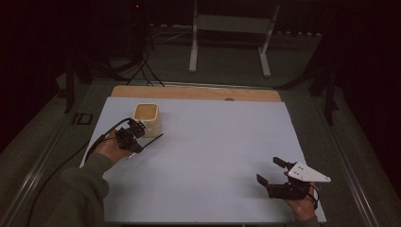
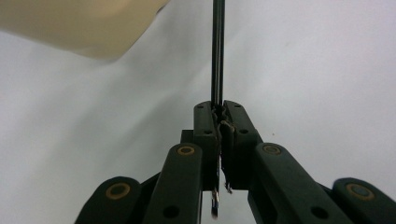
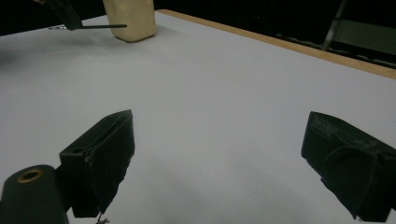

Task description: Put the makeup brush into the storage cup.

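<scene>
dark floor and a pale metal stand (image 1: 230, 35) frame the far side of the room; in front of them lies a white table top (image 1: 213, 156) with a strip of bare wood (image 1: 196, 93) along its far edge. we count one cream cup (image 1: 147, 118), one thin dark rod (image 1: 152, 140), two tongs and two hands.

the left tongs (image 1: 137, 134) sit at the near left of the cup, carried by a hand in an olive sleeve (image 1: 80, 189). in the left gripper view we see their jaws pressed together on the rod (image 2: 217, 51), which runs straight out from between the pads over the white top; its near end (image 2: 214, 205) pokes out behind the pads. the cup (image 2: 79, 25) appears there as a blurred cream shape at the upper left, beside the rod and apart from it.

in the high view the rod reaches from the left tongs out to the right, passing just in front of the foot of the cup. from the right gripper view the rod (image 3: 100, 26) looks level, its free tip in front of the cup (image 3: 130, 18); whether it touches the cup we cannot tell. the rod looks slim, straight, black and slightly glossy.

the right tongs (image 1: 270, 171) rest at the near right of the table top, well apart from the cup and rod, their jaws wide apart with nothing between them.
</scene>
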Tool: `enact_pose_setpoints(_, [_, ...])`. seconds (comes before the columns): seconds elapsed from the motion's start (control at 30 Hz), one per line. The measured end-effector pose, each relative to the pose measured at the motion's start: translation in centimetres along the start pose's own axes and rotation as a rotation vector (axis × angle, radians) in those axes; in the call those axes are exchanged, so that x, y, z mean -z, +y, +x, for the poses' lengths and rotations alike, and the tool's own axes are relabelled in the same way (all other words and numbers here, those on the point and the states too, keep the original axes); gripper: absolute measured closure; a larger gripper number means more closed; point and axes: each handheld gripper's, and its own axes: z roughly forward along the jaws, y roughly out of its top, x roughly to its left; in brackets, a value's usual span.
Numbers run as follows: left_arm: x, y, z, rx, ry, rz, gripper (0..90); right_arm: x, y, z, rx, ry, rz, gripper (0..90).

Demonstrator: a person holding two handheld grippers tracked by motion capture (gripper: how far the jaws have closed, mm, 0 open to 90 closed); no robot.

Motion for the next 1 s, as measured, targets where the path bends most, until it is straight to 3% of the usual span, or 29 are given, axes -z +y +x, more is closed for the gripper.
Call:
enact_pose_setpoints(0.17, [0.8,0.1,-0.6,-0.037,0.009,-0.020,86.7,-0.1,0.4,0.2,-0.016,0.002,0.005,10.2])
enact_pose_setpoints(0.3, [1.5,0.3,-1.0,-0.061,0.005,-0.039,86.7,-0.3,1.1,0.3,-0.053,0.039,0.013,10.2])
enact_pose_setpoints(0.6, [2.9,1.3,-2.3,-0.102,0.022,-0.069,86.7,-1.4,2.6,0.5,-0.042,0.091,0.027,10.1])
enact_pose_setpoints(1.0, [5.0,2.4,-4.8,-0.214,0.042,-0.143,86.6,-3.6,4.9,0.8,-0.016,0.195,0.013,9.6])
